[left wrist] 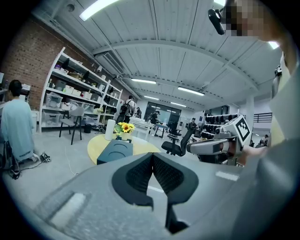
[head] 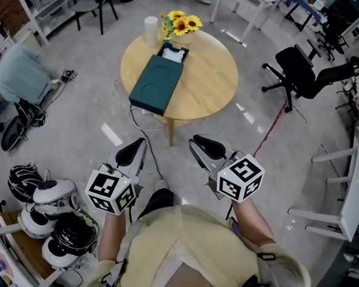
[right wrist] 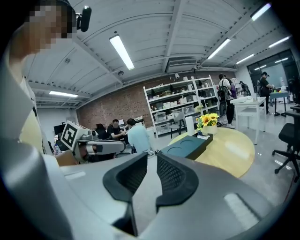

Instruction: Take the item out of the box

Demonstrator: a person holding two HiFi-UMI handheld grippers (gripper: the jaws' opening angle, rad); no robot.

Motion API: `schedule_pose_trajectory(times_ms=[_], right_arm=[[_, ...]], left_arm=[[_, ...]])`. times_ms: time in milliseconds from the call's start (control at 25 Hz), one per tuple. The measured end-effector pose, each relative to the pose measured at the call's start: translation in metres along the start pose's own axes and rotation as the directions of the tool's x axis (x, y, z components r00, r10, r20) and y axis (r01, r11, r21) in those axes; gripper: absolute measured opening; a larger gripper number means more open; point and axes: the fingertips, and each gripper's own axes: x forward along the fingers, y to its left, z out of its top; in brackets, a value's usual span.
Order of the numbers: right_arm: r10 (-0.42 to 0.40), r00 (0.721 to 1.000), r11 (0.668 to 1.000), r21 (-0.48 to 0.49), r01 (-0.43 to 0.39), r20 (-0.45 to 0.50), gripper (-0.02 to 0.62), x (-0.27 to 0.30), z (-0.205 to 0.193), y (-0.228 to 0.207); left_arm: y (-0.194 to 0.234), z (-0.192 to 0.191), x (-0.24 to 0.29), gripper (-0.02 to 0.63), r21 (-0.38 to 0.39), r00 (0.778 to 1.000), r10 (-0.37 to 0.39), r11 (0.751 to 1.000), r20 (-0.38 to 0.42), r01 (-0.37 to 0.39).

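1. Dark teal rectangular box (head: 158,83) resting on round wooden worktop (head: 213,81), well apart from both tools.
2. Left tool (left wrist: 152,157) pressed together, empty; right tool (right wrist: 151,161) slightly parted, empty.
3. Nothing done yet: reaching, opening, emptying all left.

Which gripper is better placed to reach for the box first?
Right, slightly. Both hang well short of the table, with the box roughly ahead between them, but the right gripper has its jaws apart while the left gripper is shut.

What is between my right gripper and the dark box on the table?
In the head view, only bare grey floor and the round table's near edge separate the right gripper from the dark box.
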Motion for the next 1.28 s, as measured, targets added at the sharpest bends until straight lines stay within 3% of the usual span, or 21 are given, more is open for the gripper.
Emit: schedule_pose_trajectory(times_ms=[360, 680, 1280], right_arm=[[0.011, 1.000, 1.000, -0.022, -0.011, -0.001, 0.095, 0.043, 0.021, -0.015], [0.031, 0.999, 0.999, -0.043, -0.030, 0.012, 0.103, 0.085, 0.047, -0.053], [0.114, 0.991, 0.991, -0.063, -0.119, -0.074, 0.106, 0.160, 0.081, -0.172]], left_arm=[[0.028, 0.009, 0.017, 0.005, 0.038, 1.000, -0.013, 0.999, -0.028, 0.014], [0.048, 0.025, 0.032, 0.005, 0.039, 0.999, 0.029, 0.999, -0.024, -0.028], [0.103, 0.058, 0.149, 0.031, 0.006, 0.992, 0.120, 0.993, -0.050, -0.120]])
